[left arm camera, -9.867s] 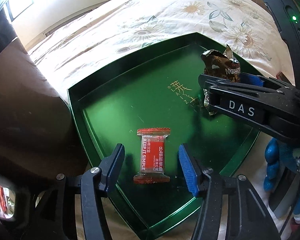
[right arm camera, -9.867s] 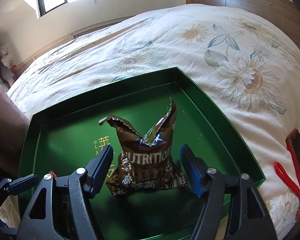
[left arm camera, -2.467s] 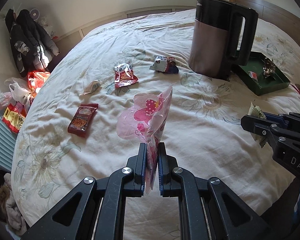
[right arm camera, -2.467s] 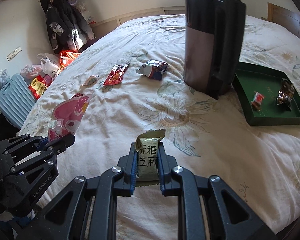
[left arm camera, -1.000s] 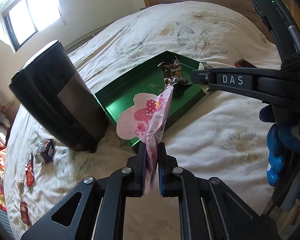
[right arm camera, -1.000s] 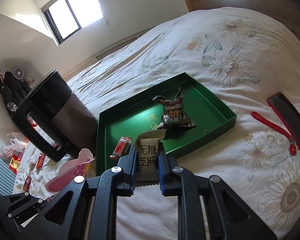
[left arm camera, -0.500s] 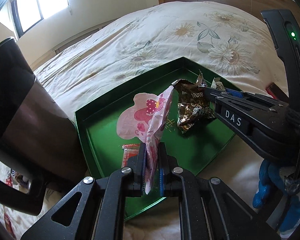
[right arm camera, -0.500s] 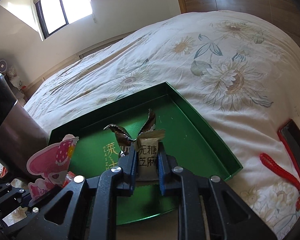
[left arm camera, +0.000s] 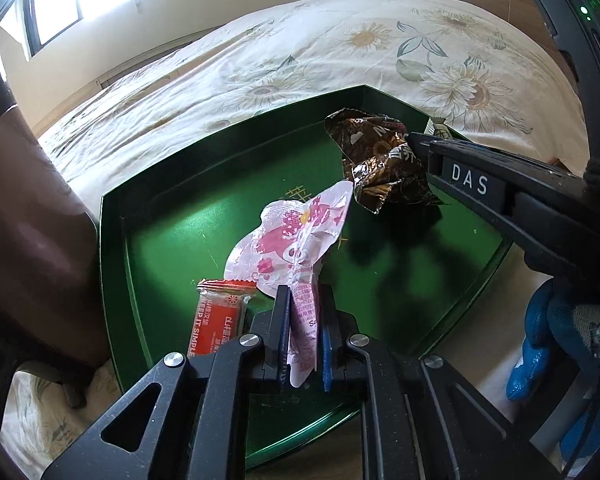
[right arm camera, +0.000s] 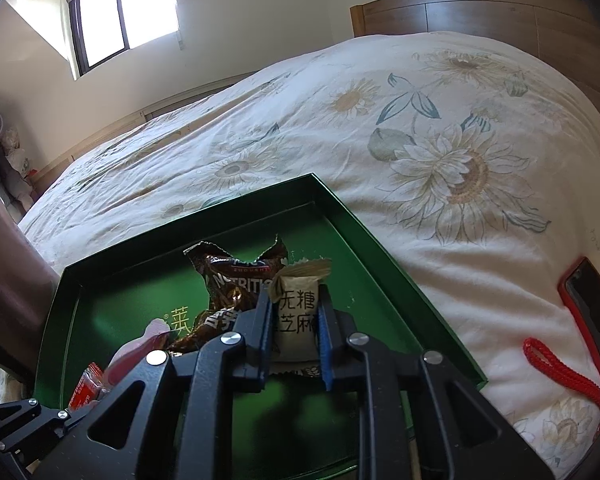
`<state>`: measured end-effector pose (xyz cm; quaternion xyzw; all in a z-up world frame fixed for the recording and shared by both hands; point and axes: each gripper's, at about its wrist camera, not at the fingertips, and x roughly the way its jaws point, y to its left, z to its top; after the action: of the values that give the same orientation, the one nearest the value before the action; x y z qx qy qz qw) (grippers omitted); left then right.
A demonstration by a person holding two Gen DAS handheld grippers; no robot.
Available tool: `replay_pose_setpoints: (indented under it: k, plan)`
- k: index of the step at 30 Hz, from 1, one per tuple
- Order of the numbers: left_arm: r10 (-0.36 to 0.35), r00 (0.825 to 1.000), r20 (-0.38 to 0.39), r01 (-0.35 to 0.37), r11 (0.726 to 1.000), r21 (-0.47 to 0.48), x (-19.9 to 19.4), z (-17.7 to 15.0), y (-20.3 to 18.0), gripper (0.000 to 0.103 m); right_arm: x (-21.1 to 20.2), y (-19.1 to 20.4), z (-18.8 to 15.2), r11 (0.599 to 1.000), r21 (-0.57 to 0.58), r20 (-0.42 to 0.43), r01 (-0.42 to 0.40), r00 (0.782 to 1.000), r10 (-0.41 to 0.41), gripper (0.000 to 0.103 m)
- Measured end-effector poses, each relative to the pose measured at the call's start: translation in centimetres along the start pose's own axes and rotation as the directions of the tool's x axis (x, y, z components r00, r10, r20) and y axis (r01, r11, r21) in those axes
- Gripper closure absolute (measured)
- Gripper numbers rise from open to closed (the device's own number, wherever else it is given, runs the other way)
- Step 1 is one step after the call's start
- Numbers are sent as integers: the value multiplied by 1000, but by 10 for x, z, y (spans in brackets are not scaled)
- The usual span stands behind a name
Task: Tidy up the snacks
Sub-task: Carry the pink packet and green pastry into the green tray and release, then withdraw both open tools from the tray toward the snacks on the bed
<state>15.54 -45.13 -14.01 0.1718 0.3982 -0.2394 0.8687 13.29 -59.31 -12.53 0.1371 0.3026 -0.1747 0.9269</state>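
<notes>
Over the green tray (left arm camera: 112, 248) lying on the flowered bedspread (right arm camera: 440, 152), both grippers are hanging low, each with a snack between its fingers. The left gripper (left arm camera: 303, 320) is pinching the lower edge of a pink cartoon-printed packet (left arm camera: 292, 240), its jaws nearly together with only the thin film between them; the packet is leaning forward and up from the fingertips, above the tray floor. Just to the left of that gripper, a red bar wrapper (left arm camera: 216, 320) is lying flat on the tray bottom, close to the near-left wall. Ahead and to the right of the left gripper, a crumpled brown foil bag (left arm camera: 384, 168) is standing on the tray floor. The right gripper (right arm camera: 294, 320) is clamping a small beige packet (right arm camera: 296, 312) printed with dark characters, holding it upright just in front and to the right of the brown foil bag. Off to the right of this gripper, outside the tray, a red-cased phone (right arm camera: 588, 296) with a red wrist cord (right arm camera: 560, 372) is lying on the bedspread.
</notes>
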Motion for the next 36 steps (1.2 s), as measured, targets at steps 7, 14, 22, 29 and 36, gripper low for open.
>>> replay_pose_setpoints:
  k: [7,14,22,29,36]
  plan:
    - [1,1000,19,-1,1000,-7,3,-3,-2,92,3,-1,-5,1000,5,12,-8,1000,8,61]
    - [7,1000,29,-6,1000,-28,-2,-9,3,86,3,-6,-9,999,28,29,-16,999,15,52]
    - [26,1000,12,-25,996,-80,-3,-8,13,64,0,-11,-10,998,61,30,-10,1000,8,14]
    - [54,996,71,-52,998,-34,-25,-6,4,47,-10,-9,-7,997,71,25,1,1000,-3,2]
    - [55,993,105,-52,998,-34,-61,-4,7,46,-41,-1,0,998,68,37,-4,999,2,1]
